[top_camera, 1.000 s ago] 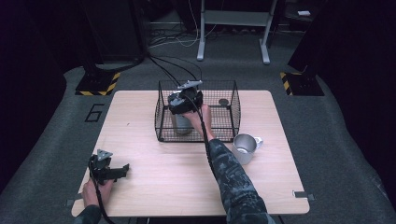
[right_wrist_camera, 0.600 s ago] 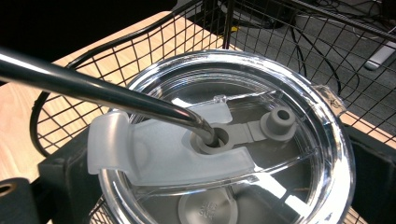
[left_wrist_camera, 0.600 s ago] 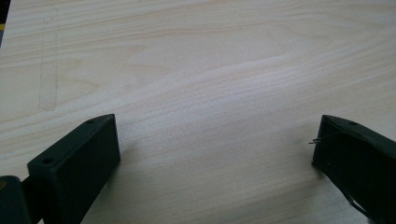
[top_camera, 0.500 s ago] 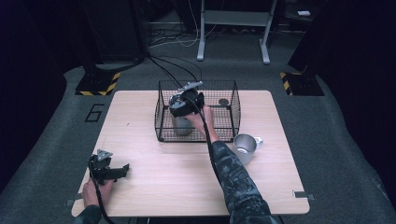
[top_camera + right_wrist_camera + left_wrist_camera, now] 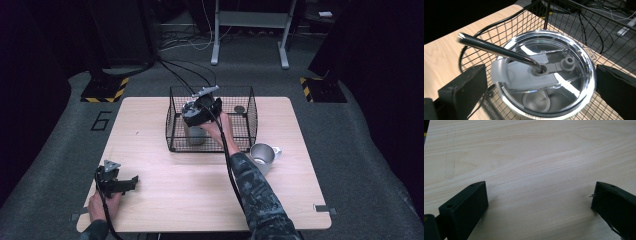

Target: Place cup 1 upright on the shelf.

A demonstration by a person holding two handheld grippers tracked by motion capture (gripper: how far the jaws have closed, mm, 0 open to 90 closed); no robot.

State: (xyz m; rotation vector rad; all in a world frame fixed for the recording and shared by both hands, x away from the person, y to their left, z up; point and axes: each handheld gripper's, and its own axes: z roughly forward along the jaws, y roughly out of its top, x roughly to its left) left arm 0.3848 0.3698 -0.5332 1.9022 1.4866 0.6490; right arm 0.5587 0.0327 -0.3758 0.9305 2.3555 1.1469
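A pale wooden table [image 5: 170,200] stands on dark grey carpet, with a "6" marked on the floor to its left, yellow-and-black striped feet beyond it and the legs of a grey stand at the back. Black cables run across the floor toward the table.

Counting up: one black wire basket [image 5: 250,107] at the far middle of the table, one steel tumbler [image 5: 194,135] standing upright inside its left half, one small dark round thing [image 5: 239,109] on the basket floor to the right, and one metal cup [image 5: 262,155] with a handle just outside the basket's near right corner. Two tools, one per hand.

The right tool [image 5: 541,82] hangs over the tumbler inside the basket, its jaws spread wide to either side of the clear lid [image 5: 574,52], not touching it and gripping nothing. A metal straw [image 5: 496,49] leans out of the lid's grey slider.

The left tool [image 5: 539,200] rests low over bare wood at the near left corner, jaws wide apart and empty.

Against half a second back, the right tool sits at much the same spot above the tumbler; the left tool, cup and basket have not shifted.
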